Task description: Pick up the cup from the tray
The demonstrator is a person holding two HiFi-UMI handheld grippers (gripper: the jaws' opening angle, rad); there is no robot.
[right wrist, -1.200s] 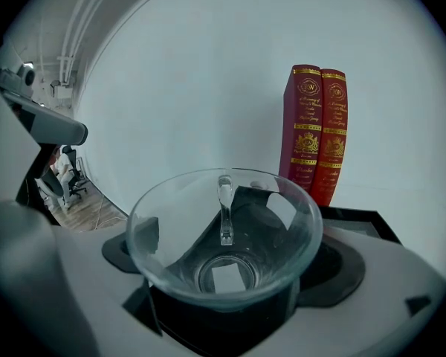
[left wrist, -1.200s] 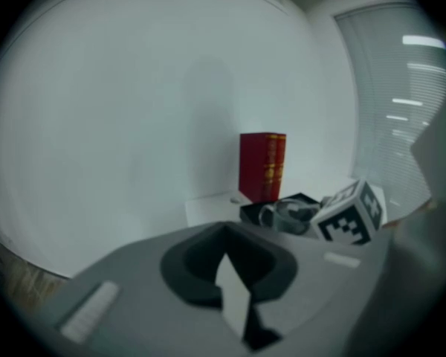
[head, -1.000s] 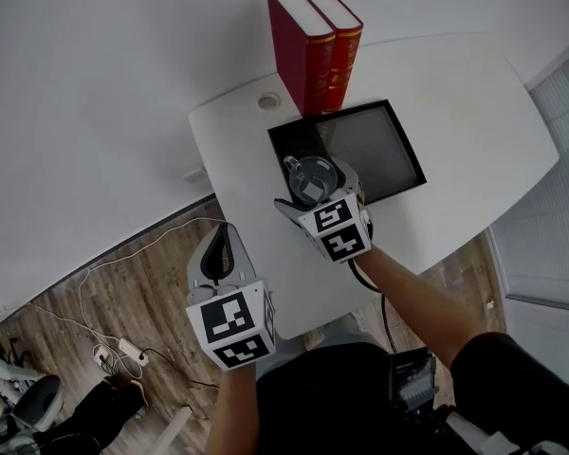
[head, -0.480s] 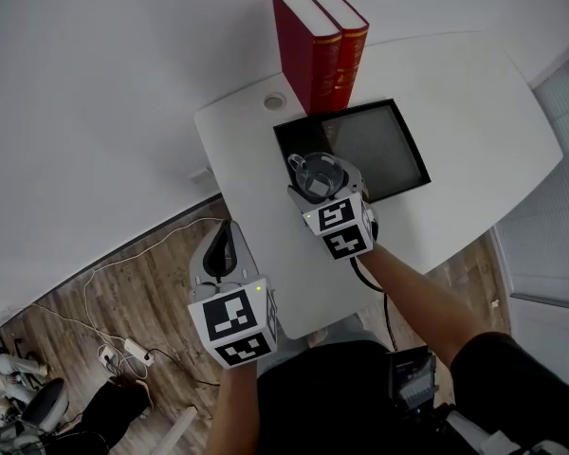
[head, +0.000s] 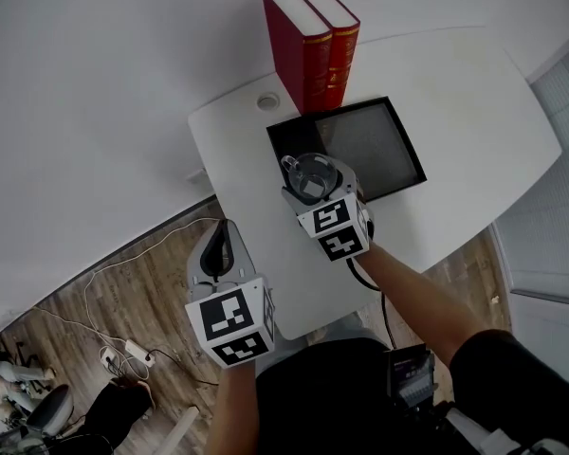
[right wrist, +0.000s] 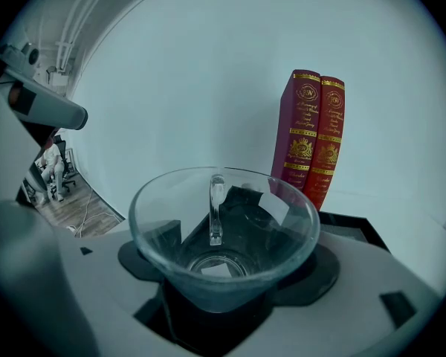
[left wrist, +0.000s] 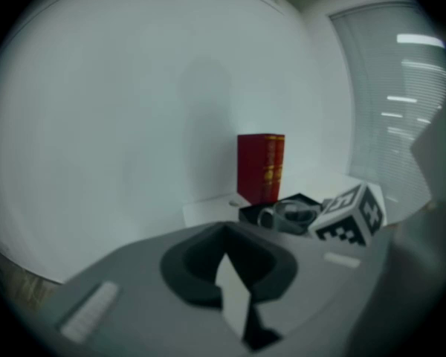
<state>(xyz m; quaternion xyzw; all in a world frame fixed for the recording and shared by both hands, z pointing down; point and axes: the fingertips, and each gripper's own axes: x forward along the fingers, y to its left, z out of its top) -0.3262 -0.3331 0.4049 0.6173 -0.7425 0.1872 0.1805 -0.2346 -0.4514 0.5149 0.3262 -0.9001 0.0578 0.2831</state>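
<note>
Cup point(right wrist: 223, 225) is clamped in the right hand-held gripper point(head: 311, 180), whose jaws have just been closing. Left hand-held gripper point(head: 224, 237) hangs closed.

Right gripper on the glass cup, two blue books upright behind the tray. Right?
No: the books are red, per the head view. The right gripper, its jaws just closing, does grip the glass cup, books upright behind the tray.

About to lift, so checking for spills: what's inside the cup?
Nothing: the clear cup looks empty, its bottom bare. The right gripper, jaws just closing on it, covers its underside, so contact with the tray can't be seen.
</note>
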